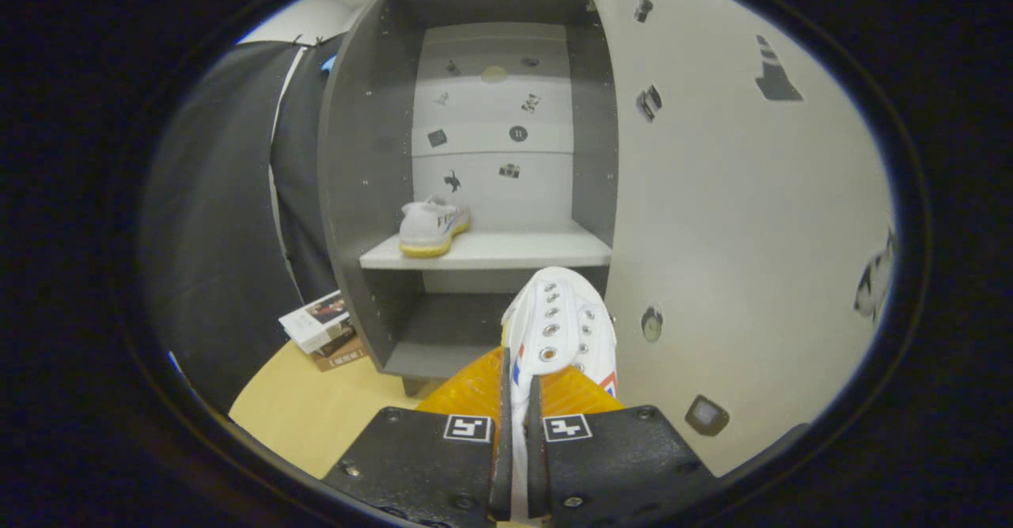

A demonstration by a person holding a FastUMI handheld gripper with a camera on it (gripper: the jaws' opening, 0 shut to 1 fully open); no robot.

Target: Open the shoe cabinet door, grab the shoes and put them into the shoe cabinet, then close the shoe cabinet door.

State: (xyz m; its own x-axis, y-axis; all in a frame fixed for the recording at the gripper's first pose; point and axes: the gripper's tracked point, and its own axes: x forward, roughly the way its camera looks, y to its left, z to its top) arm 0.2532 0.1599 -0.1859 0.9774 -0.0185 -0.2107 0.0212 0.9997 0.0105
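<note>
Gripper view: the gripper (516, 401) had its fingers clamped on a white shoe (563, 322), toe pointing forward at the open shoe cabinet (348, 156) — its shelf (506, 252), just ahead and higher, already carried the other shoe (431, 227) at left.

Even soft light, sharp, fisheye-bent edges

A staged booth set up as a home entryway is shown. A grey shoe cabinet (475, 164) is stood open on a light wooden floor (316, 417), with 1 shoe (433, 227) kept on its shelf (506, 251). Small stickers (518, 134) are scattered over its panels, and black cloth (221, 219) is hung beside it.
</note>
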